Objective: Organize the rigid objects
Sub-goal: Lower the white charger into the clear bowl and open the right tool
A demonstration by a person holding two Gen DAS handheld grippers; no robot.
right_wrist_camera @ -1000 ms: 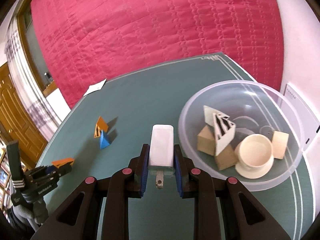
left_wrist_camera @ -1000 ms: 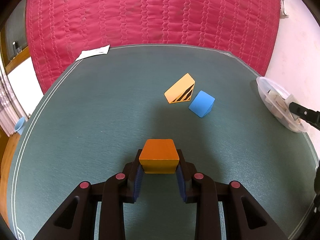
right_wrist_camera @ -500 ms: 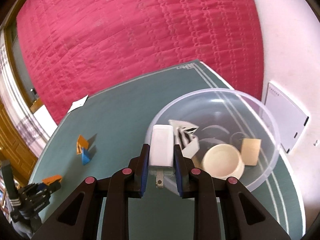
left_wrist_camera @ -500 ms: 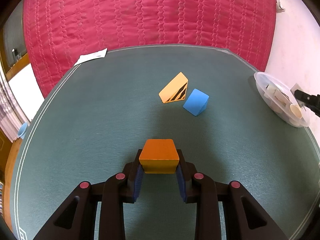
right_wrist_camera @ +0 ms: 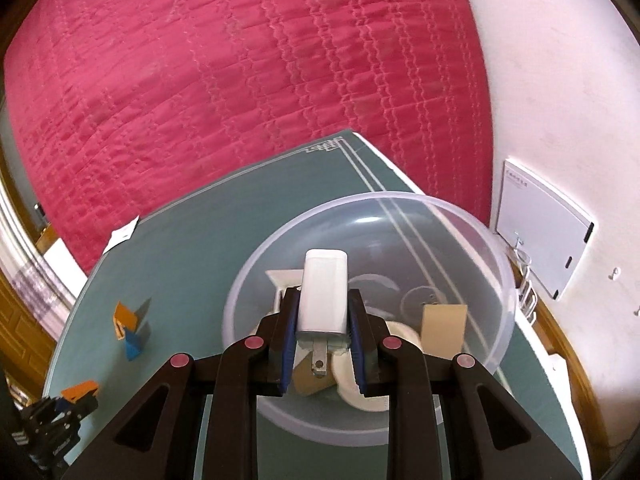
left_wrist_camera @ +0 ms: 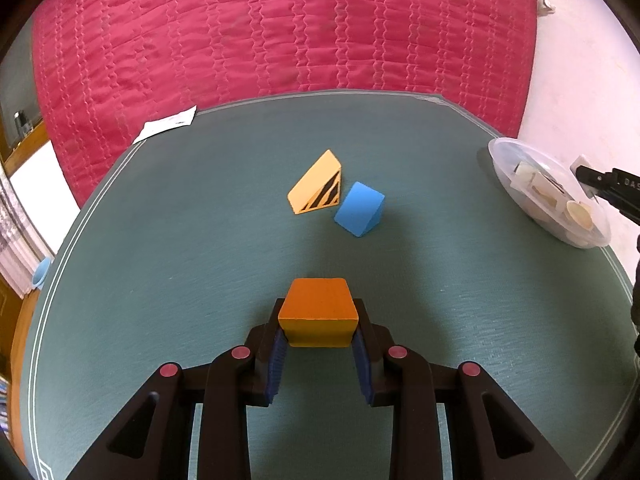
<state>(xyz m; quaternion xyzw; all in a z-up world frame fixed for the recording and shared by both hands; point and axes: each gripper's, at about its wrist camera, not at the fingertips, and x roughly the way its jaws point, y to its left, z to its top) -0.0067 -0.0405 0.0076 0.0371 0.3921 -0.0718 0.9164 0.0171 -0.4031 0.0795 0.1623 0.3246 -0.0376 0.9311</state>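
My left gripper (left_wrist_camera: 318, 326) is shut on an orange wooden block (left_wrist_camera: 318, 311), held above the green table (left_wrist_camera: 160, 272). Beyond it lie a yellow wedge with black stripes (left_wrist_camera: 317, 189) and a blue wedge (left_wrist_camera: 360, 209), side by side. My right gripper (right_wrist_camera: 322, 322) is shut on a white plug adapter (right_wrist_camera: 323, 292), held over the clear plastic bowl (right_wrist_camera: 460, 216). Inside the bowl are pale wooden blocks (right_wrist_camera: 443, 330) and a cream round piece (right_wrist_camera: 368, 380). In the right wrist view the left gripper (right_wrist_camera: 76, 394) with its orange block shows at the lower left.
A white paper slip (left_wrist_camera: 166, 130) lies at the table's far left edge. A red quilted cloth (left_wrist_camera: 280, 32) hangs behind the table. The bowl (left_wrist_camera: 548, 192) stands at the table's right edge beside a white wall. A white wall panel (right_wrist_camera: 540, 236) is mounted right of the bowl.
My right gripper has carried the white adapter to the right, from beside the bowl to above its inside. The left gripper has stayed nearly still with the orange block.
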